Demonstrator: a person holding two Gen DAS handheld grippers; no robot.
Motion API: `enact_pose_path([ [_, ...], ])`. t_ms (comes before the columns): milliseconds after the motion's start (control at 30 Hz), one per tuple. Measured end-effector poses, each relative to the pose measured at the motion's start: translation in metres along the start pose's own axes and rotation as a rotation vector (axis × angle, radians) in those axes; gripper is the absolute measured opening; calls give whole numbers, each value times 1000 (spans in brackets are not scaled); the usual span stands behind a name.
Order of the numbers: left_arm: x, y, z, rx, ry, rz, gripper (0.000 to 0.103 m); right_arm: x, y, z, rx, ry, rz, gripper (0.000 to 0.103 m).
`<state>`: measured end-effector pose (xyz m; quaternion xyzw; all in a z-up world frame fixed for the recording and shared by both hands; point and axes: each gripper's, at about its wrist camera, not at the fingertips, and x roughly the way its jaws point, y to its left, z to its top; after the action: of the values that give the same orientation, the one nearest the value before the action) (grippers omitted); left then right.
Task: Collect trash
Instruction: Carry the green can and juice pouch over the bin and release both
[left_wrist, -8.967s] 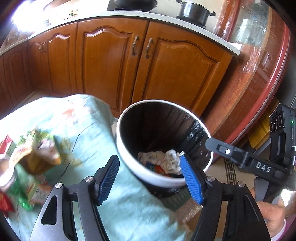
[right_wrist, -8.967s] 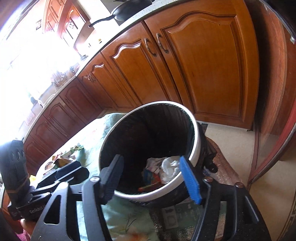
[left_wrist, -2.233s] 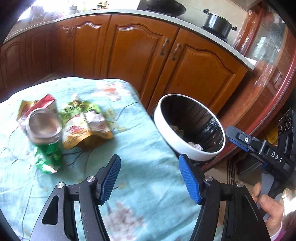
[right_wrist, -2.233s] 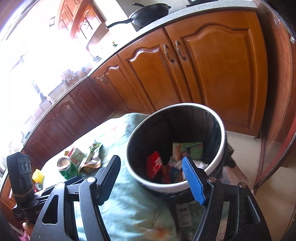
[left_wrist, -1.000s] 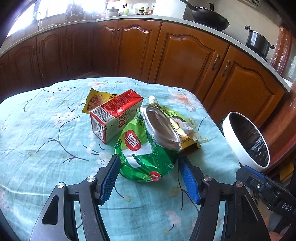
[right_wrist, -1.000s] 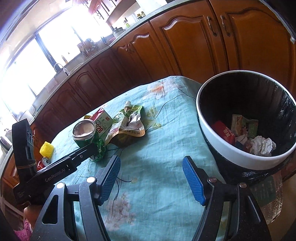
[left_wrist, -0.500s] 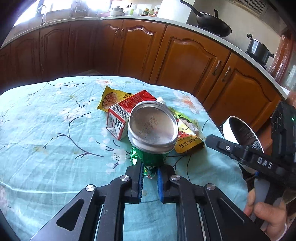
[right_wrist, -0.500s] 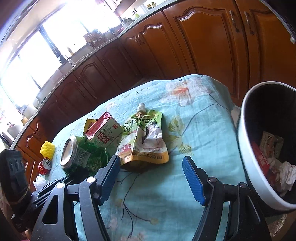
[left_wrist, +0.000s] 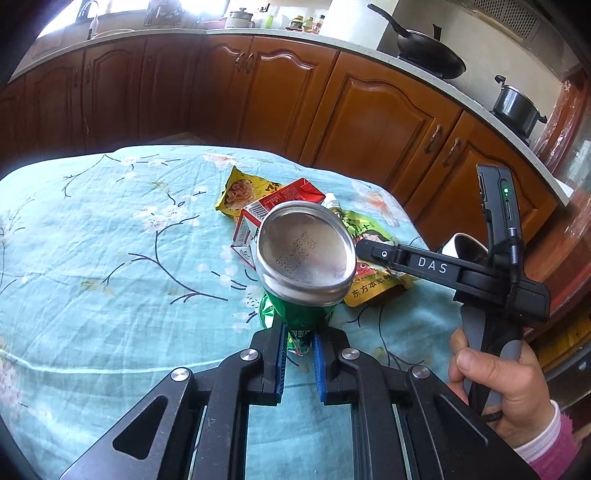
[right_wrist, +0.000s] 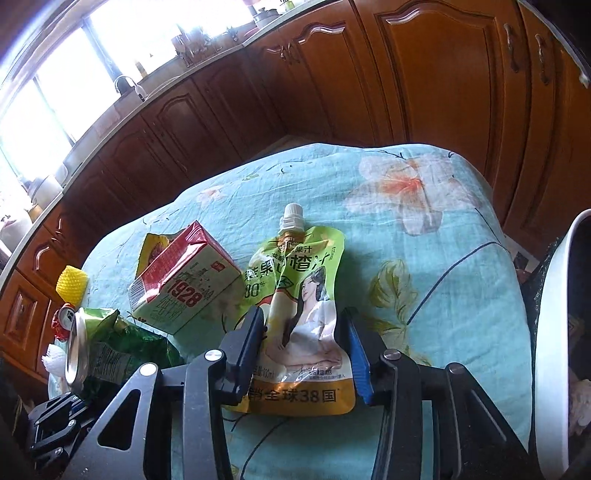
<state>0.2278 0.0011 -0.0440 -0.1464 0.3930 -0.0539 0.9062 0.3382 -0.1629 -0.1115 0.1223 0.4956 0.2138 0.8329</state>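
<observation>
My left gripper is shut on the crumpled lower part of a crushed green can, whose silver end faces the camera. Behind it on the teal floral tablecloth lie a red-and-white carton and a yellow snack packet. In the right wrist view my right gripper straddles a yellow-green spouted juice pouch lying flat. Its jaws are closing, with the pouch between the blue pads. The carton and the green can sit left of it.
The black bin with a white rim stands off the table's right edge. Wooden cabinets curve behind, with a pan and a pot on the counter. A person's hand holds the right gripper's handle. A yellow object lies beyond the table.
My left gripper closed on the green can and raised it slightly. The right gripper swung from the bin over to the juice pouch, and its jaws have narrowed around it.
</observation>
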Motion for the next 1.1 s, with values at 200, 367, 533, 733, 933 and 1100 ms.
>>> enact_pose_path([
  [200, -5, -6, -2, 9, -3, -19, 11, -26, -2, -15, 12, -41, 26, 39],
  [367, -7, -19, -7, 36, 1, -45, 11, -59, -15, -30, 44, -89, 29, 39],
  [533, -9, -38, -10, 75, 5, -73, 11, -97, -32, -41, 68, -146, 8, 39],
  [733, -13, -61, -12, 127, 3, -101, 11, -133, -48, -54, 88, -201, -22, 39],
  [933, -16, -84, -13, 176, 0, -126, 11, -159, -68, -67, 121, -233, -49, 39],
  [1100, -14, -103, -13, 212, 1, -148, 11, -177, -84, -75, 148, -258, -76, 39],
])
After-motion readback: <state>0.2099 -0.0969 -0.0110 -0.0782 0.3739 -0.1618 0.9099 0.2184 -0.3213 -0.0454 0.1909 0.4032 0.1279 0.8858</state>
